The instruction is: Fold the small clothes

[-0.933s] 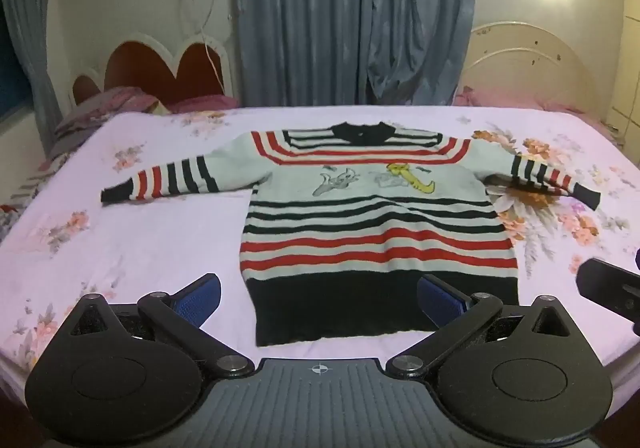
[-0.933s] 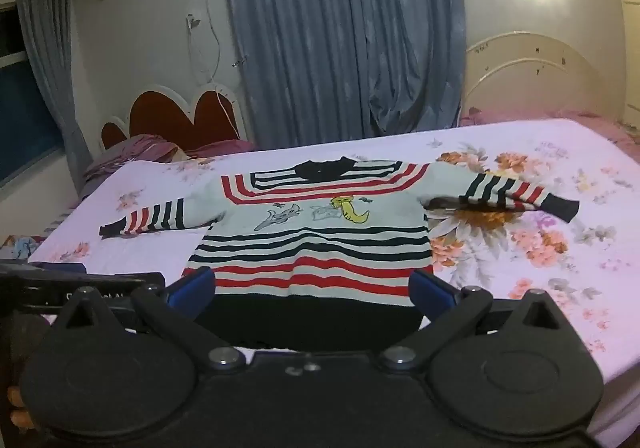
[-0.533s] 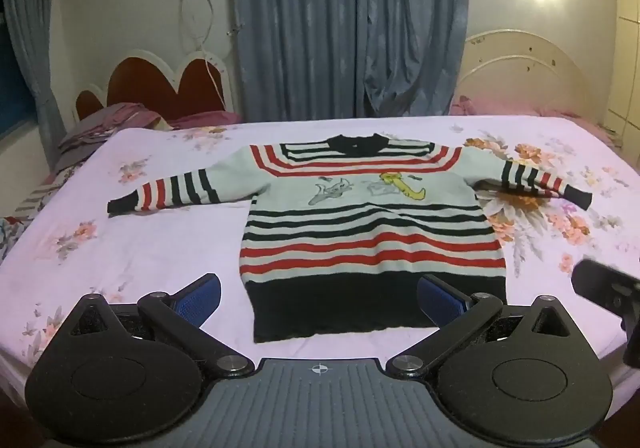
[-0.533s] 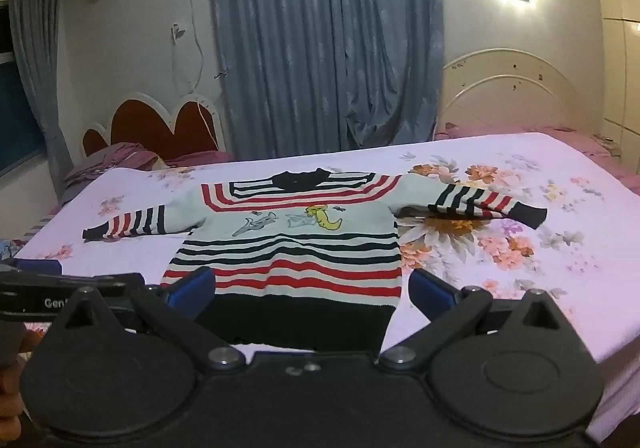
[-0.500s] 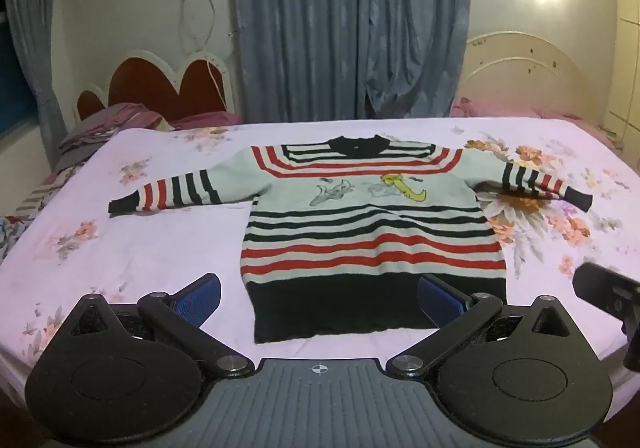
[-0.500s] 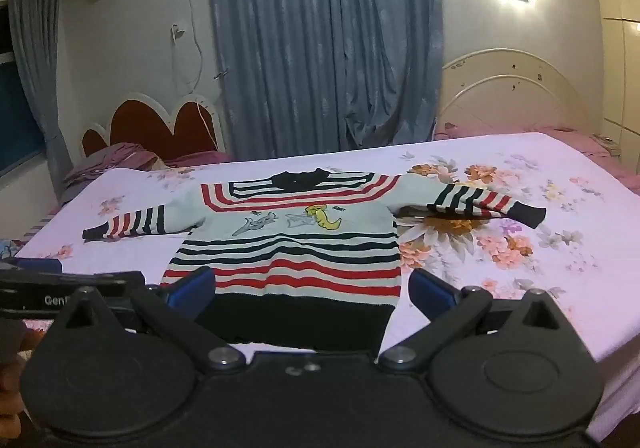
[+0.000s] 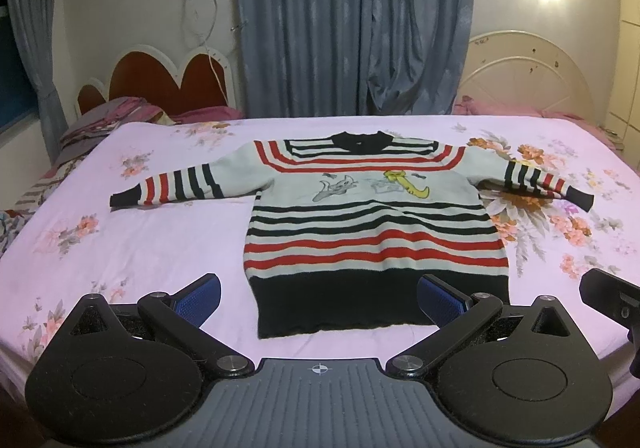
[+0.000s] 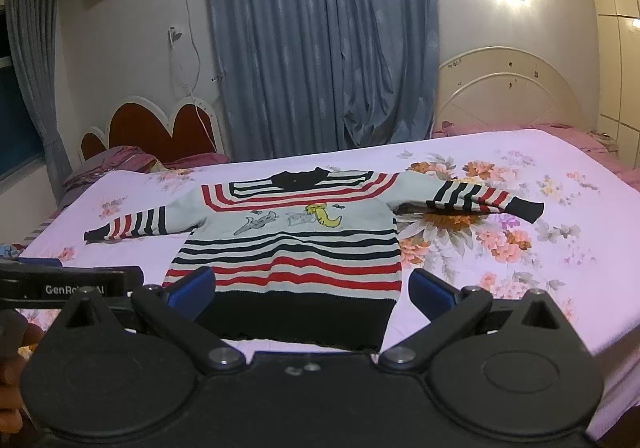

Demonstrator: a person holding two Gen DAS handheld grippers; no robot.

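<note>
1. A bed (image 7: 168, 232) with a pink floral sheet is seen filling the middle of both views, blue curtains (image 7: 352, 20) hung behind it on the far side.
2. A striped sweater (image 7: 372, 224) is laid flat at the bed's centre, sleeves spread left and right, black hem at the near edge.
3. The left hand-held gripper (image 7: 319, 298) is held with jaws wide apart, nothing gripped, near the hem.
4. The right hand-held gripper (image 8: 312, 290) is likewise spread and empty, over the hem.

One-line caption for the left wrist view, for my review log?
Open left gripper hovers before a striped sweater spread flat, sleeves out, on a floral bed.
</note>
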